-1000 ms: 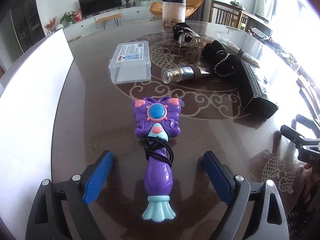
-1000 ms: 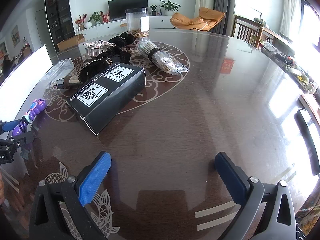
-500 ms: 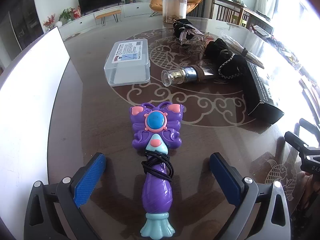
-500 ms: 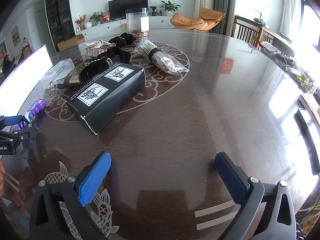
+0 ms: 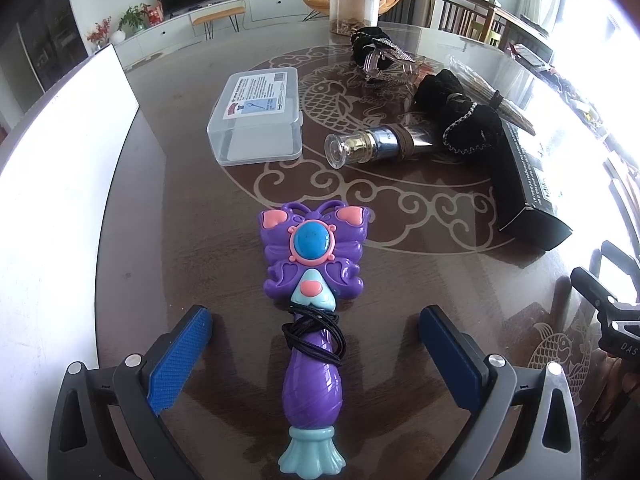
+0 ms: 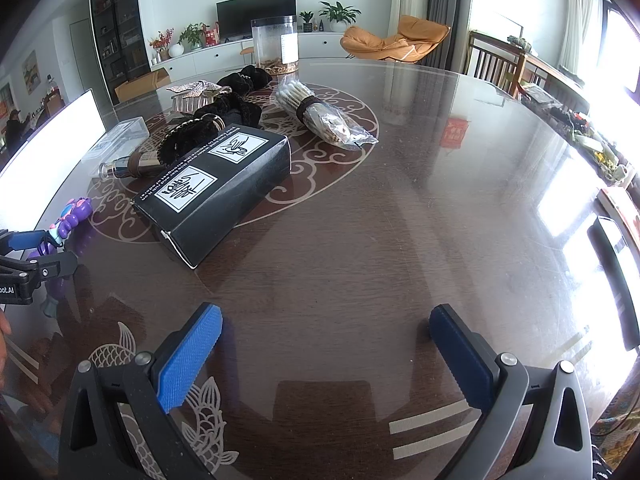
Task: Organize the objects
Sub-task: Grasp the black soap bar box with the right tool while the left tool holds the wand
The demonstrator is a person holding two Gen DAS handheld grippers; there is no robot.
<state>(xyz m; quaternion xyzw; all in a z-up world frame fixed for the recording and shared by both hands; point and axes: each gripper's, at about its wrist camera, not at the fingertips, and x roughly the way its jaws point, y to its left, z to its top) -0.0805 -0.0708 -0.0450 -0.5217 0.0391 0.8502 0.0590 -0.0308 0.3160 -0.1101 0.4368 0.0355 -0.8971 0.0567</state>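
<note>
My left tongs [image 5: 316, 354] gape around the toy wand [image 5: 312, 304]; right tongs [image 6: 326, 354] gape empty; clutter at twelve o'clock remains unsorted.

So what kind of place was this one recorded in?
Most likely a home living and dining room. The objects lie on a glossy dark round table with a fish pattern. Behind it a flat TV stands on a low white cabinet with potted plants, beside an orange lounge chair.
</note>
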